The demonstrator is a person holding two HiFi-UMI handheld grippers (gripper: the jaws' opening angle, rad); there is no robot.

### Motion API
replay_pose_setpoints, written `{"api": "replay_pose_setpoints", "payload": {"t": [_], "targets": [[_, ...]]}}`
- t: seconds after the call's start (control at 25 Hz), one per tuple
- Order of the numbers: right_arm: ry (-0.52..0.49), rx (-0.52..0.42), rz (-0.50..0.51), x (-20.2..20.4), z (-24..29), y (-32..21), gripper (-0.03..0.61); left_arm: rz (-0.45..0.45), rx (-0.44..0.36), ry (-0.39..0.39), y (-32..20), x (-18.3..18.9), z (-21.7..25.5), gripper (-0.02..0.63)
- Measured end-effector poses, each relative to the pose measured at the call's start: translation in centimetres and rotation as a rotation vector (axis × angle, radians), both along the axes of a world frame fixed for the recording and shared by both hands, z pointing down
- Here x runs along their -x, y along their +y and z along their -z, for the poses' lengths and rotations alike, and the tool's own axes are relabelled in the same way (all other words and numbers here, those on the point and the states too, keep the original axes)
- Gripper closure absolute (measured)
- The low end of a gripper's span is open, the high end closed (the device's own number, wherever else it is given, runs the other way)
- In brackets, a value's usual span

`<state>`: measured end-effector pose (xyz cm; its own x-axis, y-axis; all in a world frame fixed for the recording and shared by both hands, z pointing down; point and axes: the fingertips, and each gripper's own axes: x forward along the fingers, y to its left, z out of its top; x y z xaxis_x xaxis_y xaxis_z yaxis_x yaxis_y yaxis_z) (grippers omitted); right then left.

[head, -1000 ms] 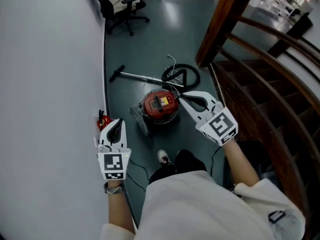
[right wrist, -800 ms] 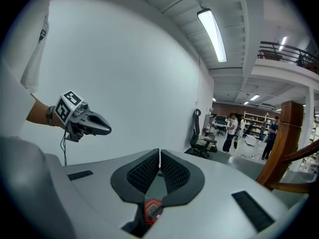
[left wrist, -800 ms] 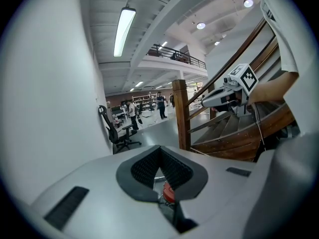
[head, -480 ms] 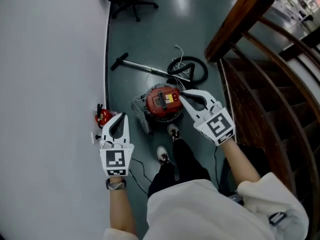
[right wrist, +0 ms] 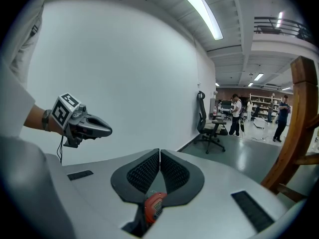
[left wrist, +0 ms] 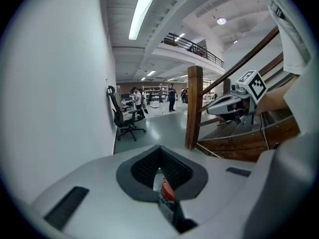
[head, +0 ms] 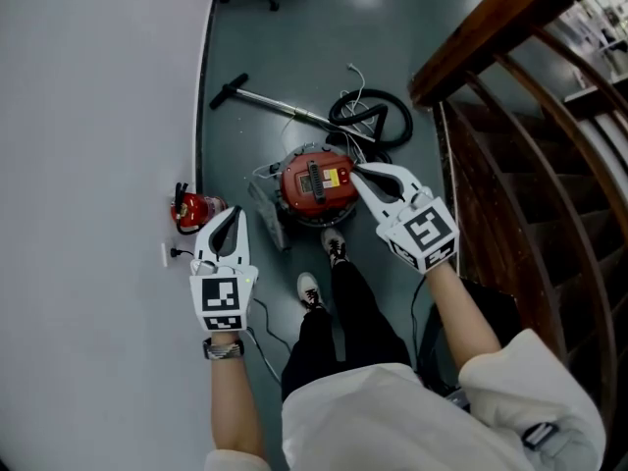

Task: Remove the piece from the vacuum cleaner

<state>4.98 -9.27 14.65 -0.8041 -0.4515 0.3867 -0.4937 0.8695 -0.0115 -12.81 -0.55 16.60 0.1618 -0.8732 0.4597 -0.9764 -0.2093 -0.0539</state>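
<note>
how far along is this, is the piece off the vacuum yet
Nothing looks done: the vacuum cleaner sits on the floor, hose beside it. In hand: nothing; the left gripper and right gripper are shut, empty, held clear of it. Left: the whole removal, starting with reaching down.

White wall (head: 88, 116) runs along your left. Red fire extinguisher (head: 188, 209) on floor, right against it. Grey-green floor (head: 294, 57) stretches ahead of you. Black office chair (left wrist: 119, 117) farther along wall. Wooden staircase (head: 520, 194) on your right, thick wooden post (left wrist: 193, 108) at its foot. People (left wrist: 171, 96) stand well beyond. Ceiling strip light (left wrist: 141, 13) lit overhead.
</note>
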Motion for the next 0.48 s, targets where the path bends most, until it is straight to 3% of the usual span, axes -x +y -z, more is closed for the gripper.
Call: {"api": "replay_pose_setpoints", "payload": {"t": [0.48], "targets": [[0.052,0.101,0.016,0.7,-9.0,-0.5,0.548,0.066,0.065,0.066,-0.4,0.4,-8.5,0.616]]}}
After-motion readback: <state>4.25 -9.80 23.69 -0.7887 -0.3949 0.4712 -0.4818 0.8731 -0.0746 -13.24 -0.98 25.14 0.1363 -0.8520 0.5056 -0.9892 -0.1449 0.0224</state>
